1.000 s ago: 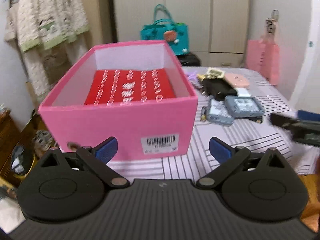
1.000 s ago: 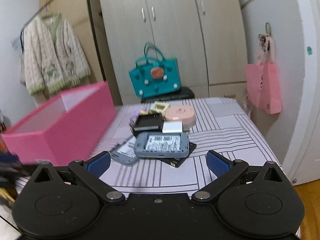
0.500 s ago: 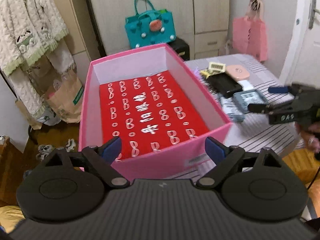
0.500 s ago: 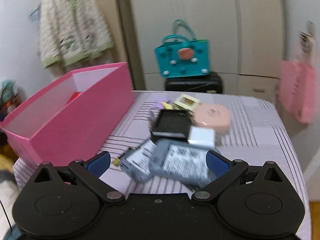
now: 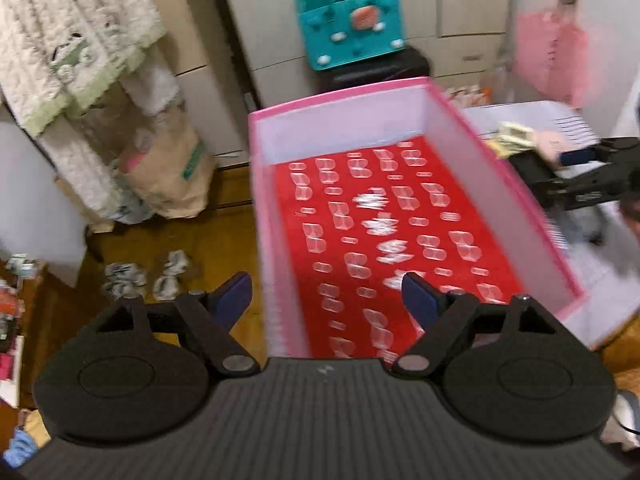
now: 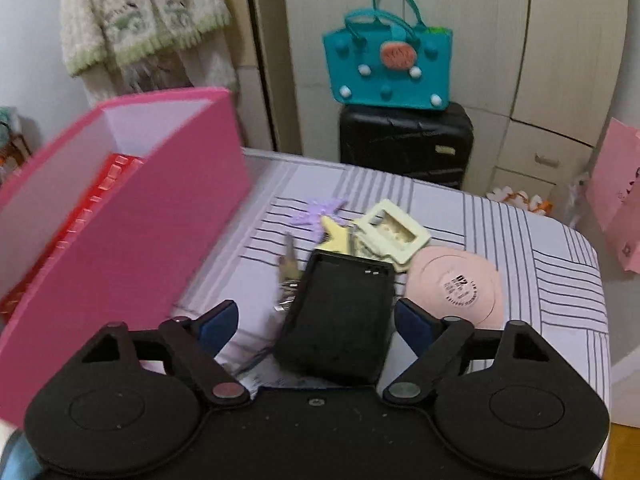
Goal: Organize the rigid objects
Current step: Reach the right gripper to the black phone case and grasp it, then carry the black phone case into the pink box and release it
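Observation:
A pink box (image 5: pixel 452 160) with a red patterned lining stands at the left edge of the striped bed (image 6: pixel 540 260). My left gripper (image 5: pixel 328 300) hovers over its near left corner. The jaws straddle the left wall without touching it and are closing. My right gripper (image 6: pixel 316 328) points down at a black rectangular case (image 6: pixel 340 312) lying between its fingers. Those jaws are closing too, and a gap shows at the left pad. Beside the case lie a pink round compact (image 6: pixel 456 284), a cream frame (image 6: pixel 394 234), a yellow star (image 6: pixel 336 234) and a purple clip (image 6: pixel 318 210). The right gripper (image 5: pixel 580 176) also shows beyond the box.
The pink box (image 6: pixel 132 240) walls off the left of the pile. A teal bag (image 6: pixel 388 64) sits on a black suitcase (image 6: pixel 404 148) against the wardrobe. A pink paper bag (image 6: pixel 616 196) hangs at the right. Left of the box is wooden floor (image 5: pixel 208 240) with paper bags and small items.
My left gripper rose and swung left, from in front of the box to above its left wall. My right gripper moved forward past the grey devices to the black case. Both jaws narrowed.

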`<action>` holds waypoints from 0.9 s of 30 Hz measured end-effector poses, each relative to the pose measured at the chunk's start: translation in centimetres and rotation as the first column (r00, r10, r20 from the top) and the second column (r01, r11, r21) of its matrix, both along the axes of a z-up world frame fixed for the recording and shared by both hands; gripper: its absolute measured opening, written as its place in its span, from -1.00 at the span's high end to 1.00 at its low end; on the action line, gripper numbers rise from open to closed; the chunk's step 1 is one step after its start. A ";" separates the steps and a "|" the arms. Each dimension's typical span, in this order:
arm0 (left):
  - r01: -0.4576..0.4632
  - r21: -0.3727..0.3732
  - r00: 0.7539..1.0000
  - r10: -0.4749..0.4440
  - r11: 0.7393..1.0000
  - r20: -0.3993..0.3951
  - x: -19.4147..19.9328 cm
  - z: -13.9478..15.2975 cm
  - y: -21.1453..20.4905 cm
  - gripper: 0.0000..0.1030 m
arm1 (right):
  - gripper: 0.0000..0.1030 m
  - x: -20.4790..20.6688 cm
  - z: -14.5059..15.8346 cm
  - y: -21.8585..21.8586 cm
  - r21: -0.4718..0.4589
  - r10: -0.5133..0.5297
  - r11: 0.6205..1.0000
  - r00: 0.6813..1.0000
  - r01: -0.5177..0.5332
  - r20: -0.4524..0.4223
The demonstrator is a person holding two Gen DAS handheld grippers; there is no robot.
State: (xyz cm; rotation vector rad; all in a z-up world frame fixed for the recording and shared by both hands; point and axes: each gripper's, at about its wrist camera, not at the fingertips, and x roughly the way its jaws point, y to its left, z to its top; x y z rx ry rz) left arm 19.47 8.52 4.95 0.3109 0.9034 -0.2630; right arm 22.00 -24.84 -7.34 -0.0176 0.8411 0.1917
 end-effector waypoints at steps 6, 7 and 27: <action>-0.046 0.097 0.994 0.055 0.994 -0.099 5.5 -3.9 2.2 -0.02 | -0.43 2.2 -1.9 0.3 -0.047 -0.029 0.999 0.995 0.025 -0.091; -0.038 0.091 0.991 0.049 0.995 -0.122 6.0 -4.5 2.5 0.04 | -0.42 2.5 -2.0 0.3 -0.052 -0.033 0.998 0.995 0.028 -0.094; 0.101 0.112 0.987 -0.086 0.989 -0.134 4.5 -5.3 0.0 0.84 | -0.32 -1.7 8.7 4.5 0.009 0.181 0.983 0.983 -0.181 0.041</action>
